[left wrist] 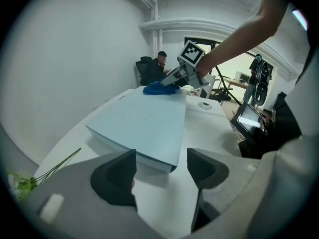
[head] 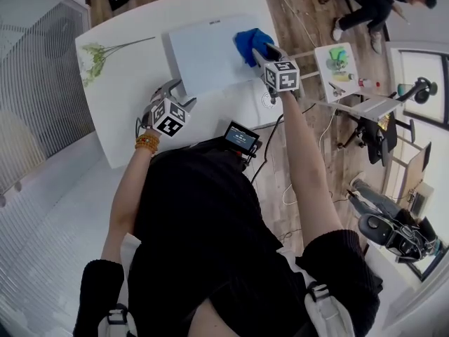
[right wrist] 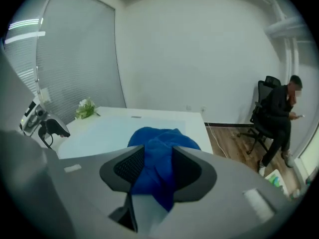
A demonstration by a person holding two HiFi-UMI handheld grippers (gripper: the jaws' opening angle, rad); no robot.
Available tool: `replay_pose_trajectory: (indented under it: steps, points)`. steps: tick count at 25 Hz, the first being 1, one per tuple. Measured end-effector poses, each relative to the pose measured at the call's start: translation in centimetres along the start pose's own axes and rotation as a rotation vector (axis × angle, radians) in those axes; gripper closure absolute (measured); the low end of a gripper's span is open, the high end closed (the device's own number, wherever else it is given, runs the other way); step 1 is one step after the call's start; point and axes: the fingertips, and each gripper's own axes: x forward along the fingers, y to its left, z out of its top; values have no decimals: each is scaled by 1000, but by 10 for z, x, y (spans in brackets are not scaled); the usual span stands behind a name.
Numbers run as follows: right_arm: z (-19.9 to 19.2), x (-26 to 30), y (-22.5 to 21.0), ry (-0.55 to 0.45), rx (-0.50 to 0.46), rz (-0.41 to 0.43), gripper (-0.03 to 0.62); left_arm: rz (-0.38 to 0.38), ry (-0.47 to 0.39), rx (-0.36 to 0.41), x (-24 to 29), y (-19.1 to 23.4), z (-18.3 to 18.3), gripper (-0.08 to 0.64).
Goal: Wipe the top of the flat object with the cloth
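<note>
Right tongs are parted around blue cloth on flat object; left tongs are held wide, empty. Cloth is best clamped firmly, then drawn across in overlapping strokes.

A pale blue, flat rectangular slab lies flat on the white desk, its top bare apart from one corner. On its far right corner, a bright blue cloth sits crumpled in a heap, bunched up between the parted jaws of the right gripper.
</note>
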Motion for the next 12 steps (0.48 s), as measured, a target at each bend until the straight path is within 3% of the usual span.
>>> replay_pose_trajectory:
  steps: [4, 12]
  points:
    - [-7, 10, 9, 67, -107, -28, 426, -7, 20, -10, 3, -1, -1, 227]
    - [-12, 19, 72, 91, -166, 98, 428, -15, 28, -29, 5, -1, -3, 227]
